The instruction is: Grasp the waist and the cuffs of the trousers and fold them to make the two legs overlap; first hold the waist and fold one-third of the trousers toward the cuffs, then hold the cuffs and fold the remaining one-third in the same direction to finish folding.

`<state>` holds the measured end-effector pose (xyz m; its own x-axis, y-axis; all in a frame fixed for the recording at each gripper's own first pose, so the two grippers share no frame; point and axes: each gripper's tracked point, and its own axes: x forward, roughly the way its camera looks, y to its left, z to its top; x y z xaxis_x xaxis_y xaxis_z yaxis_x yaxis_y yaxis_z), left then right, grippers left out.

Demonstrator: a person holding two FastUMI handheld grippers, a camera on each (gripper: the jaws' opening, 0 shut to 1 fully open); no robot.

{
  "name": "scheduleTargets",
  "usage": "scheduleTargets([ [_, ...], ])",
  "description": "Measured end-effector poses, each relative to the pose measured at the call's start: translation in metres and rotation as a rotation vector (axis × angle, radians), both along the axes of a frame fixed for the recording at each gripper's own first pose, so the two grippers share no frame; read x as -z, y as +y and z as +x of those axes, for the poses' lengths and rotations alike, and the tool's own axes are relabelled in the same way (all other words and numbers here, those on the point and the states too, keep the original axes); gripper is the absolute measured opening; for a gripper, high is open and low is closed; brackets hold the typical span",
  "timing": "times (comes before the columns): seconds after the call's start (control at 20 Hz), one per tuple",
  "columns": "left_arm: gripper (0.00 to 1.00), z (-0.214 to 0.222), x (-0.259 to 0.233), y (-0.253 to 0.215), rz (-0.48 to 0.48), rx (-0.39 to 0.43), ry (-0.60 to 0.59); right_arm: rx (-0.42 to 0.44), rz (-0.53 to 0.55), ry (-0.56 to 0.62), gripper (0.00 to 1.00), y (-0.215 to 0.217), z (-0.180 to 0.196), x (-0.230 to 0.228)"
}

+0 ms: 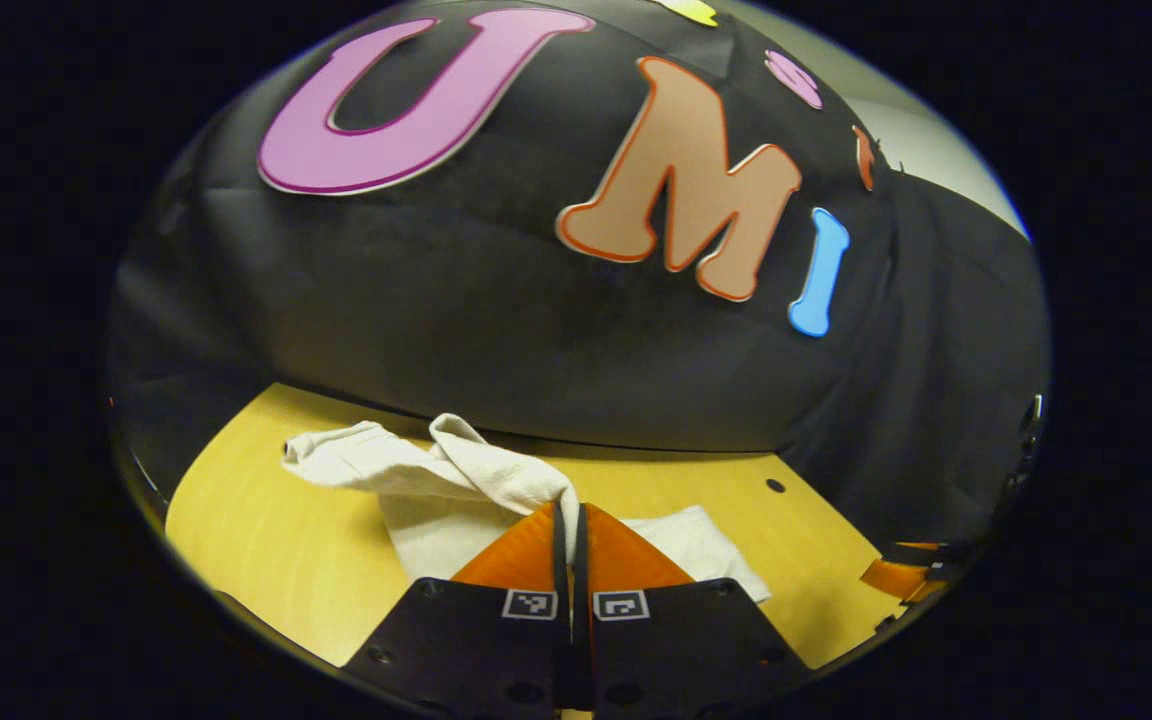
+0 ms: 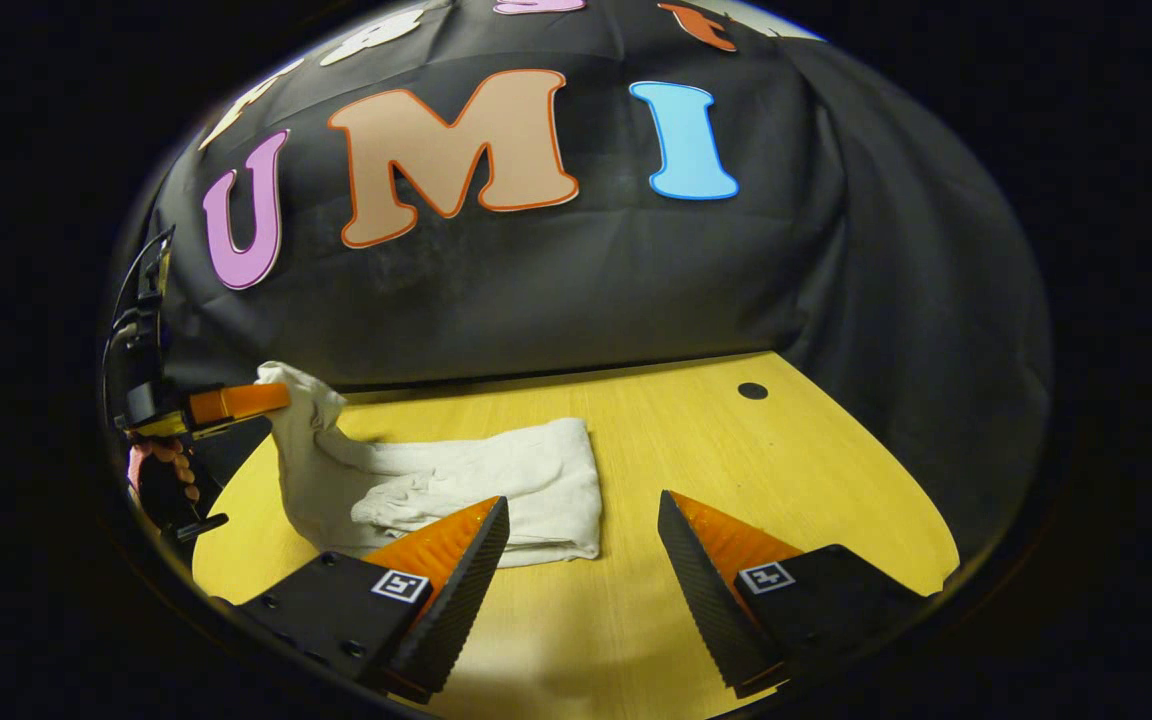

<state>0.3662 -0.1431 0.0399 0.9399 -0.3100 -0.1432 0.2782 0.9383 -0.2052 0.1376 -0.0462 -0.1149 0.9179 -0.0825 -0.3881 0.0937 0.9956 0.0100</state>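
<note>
Wooden table [image 2: 696, 450] against black cloth wall [image 2: 536, 290], white trousers [image 2: 496, 480] on table, left gripper [image 1: 569, 520] pinching lifted trouser end, right gripper [image 2: 581, 540] spread, just beside trousers' folded edge.

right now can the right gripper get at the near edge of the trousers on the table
Probably yes. The right gripper is open, and the trousers lie on the table just ahead of its fingers, with nothing between. The left gripper holds the far end, lifted clear.
</note>
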Motion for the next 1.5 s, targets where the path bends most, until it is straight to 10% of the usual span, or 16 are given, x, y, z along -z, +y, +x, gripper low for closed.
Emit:
scheduleTargets([
  [0.35, 0.0, -0.001, -0.007, -0.14, 0.062, 0.185, -0.017, 0.037, -0.02, 0.009, 0.96, -0.052, -0.017, -0.003],
  [0.75, 0.02, -0.017, 0.092, -0.212, 0.249, 0.271, 0.079, 0.05, -0.018, 0.02, 0.97, -0.088, -0.032, -0.003],
  [0.85, 0.18, -0.031, 0.111, -0.216, 0.228, 0.301, 0.128, 0.038, -0.021, 0.019, 0.96, -0.088, -0.035, -0.004],
  [1.0, 0.84, -0.038, 0.106, -0.215, 0.169, 0.275, 0.128, 0.01, 0.0, -0.004, 0.96, -0.079, -0.035, -0.012],
  [1.05, 0.91, -0.037, 0.101, -0.208, 0.174, 0.249, 0.11, -0.001, 0.011, -0.016, 0.92, -0.074, -0.035, -0.016],
  [1.5, 0.95, -0.076, 0.025, -0.115, 0.178, 0.048, -0.007, -0.125, 0.072, -0.102, 0.97, -0.013, -0.034, -0.057],
])
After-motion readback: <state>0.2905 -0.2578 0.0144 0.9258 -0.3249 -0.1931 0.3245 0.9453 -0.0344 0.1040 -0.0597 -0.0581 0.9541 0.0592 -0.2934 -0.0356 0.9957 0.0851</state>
